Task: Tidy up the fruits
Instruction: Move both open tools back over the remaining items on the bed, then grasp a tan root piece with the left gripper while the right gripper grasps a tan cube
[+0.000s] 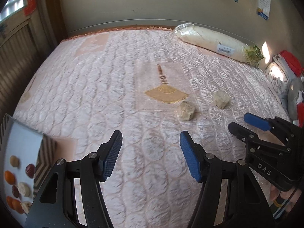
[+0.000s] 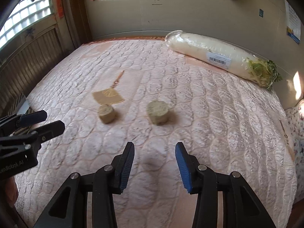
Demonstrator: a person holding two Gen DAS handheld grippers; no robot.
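Two beige chunky pieces lie on the pink quilted cover [image 2: 209, 114]: one to the left [image 2: 106, 113] [image 1: 187, 111], one to the right [image 2: 157, 112] [image 1: 221, 99]. At the lower left edge of the left wrist view a white tray [image 1: 24, 142] holds several orange, dark red and beige pieces. My left gripper [image 1: 151, 134] hovers over bare cover, open, short of the chunks, with nothing between its fingers. It also shows at the left edge of the right wrist view [image 2: 54, 119]. My right gripper [image 2: 154, 145] [image 1: 239, 122] is open and empty, just short of the right chunk.
A long white radish in clear wrap [image 2: 218, 55] [image 1: 218, 41] lies along the back wall. Floral bedding and red items [image 1: 281, 72] pile up at the right edge. A wooden panelled wall and window stand to the left. A person's hand [image 1: 281, 195] holds the right gripper.
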